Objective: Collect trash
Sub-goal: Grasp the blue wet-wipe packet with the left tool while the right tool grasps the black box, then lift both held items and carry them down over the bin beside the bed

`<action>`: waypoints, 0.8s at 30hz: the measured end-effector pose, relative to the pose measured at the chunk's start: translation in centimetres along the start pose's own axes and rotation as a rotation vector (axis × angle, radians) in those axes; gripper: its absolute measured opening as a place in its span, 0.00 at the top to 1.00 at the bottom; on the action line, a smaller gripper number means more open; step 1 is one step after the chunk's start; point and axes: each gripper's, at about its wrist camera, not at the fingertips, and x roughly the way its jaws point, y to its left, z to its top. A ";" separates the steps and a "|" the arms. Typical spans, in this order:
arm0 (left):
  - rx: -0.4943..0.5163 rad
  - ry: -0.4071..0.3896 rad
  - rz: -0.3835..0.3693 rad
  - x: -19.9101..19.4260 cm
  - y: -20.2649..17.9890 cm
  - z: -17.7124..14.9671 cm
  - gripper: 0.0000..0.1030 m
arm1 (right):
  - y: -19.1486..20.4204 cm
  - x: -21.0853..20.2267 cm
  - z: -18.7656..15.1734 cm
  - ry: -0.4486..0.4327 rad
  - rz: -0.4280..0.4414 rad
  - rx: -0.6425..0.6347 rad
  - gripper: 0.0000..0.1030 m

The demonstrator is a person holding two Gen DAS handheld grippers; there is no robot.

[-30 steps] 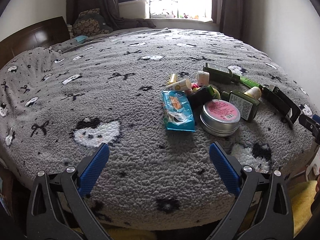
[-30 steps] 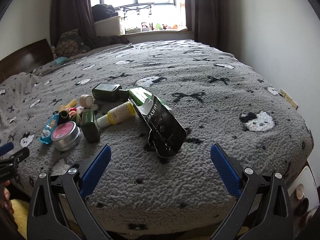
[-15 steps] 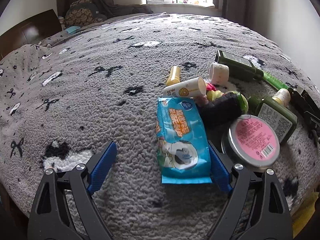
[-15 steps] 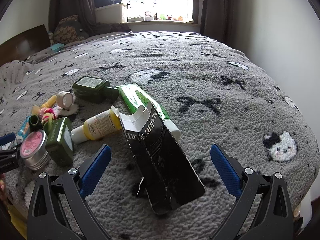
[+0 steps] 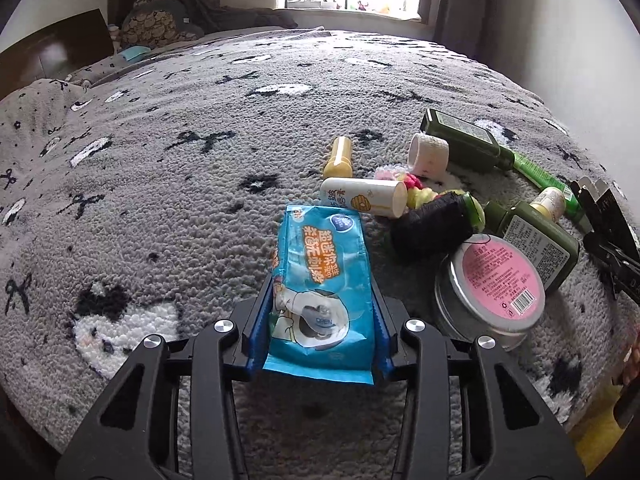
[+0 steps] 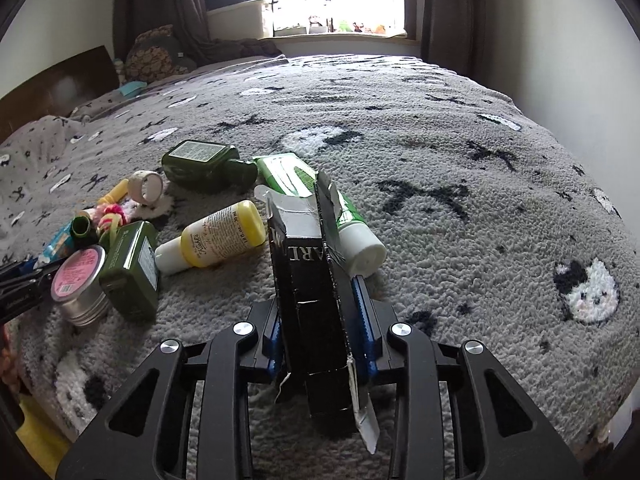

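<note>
A blue wet-wipes packet (image 5: 320,248) lies on the grey fleece blanket (image 5: 160,200). My left gripper (image 5: 322,292) has its jaws closing on it, and the blue pads press its two long sides so that it bows up slightly. A torn, flattened black carton (image 6: 308,264) stands on edge on the blanket between the pads of my right gripper (image 6: 318,296), which is shut on it. Its ripped white flap sticks up at the far end. The carton's lower end hangs below the jaws.
Clutter sits between the two grippers: a pink-lidded round tin (image 5: 490,288), a black thread spool (image 5: 432,224), green bottles (image 5: 536,240), a yellow bottle (image 6: 220,236), a green tube (image 6: 296,178), a tape roll (image 5: 428,154). Headboard and pillows are at far left, a wall at right.
Both grippers moved forward and down onto the bed. The left closed around the blue packet, the right closed on the black carton, which now stands on edge.
</note>
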 end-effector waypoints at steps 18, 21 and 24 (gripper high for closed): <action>0.024 -0.198 -0.062 -11.7 -1.6 -3.3 0.63 | 1.2 -11.4 -2.4 -0.170 0.005 0.003 0.74; 0.035 -0.239 -0.067 -14.1 -2.3 -3.9 0.63 | 1.7 -14.1 -3.0 -0.213 0.016 -0.009 0.74; 0.053 -0.277 -0.070 -16.5 -3.0 -4.7 0.63 | 2.3 -16.5 -3.7 -0.250 0.030 -0.024 0.74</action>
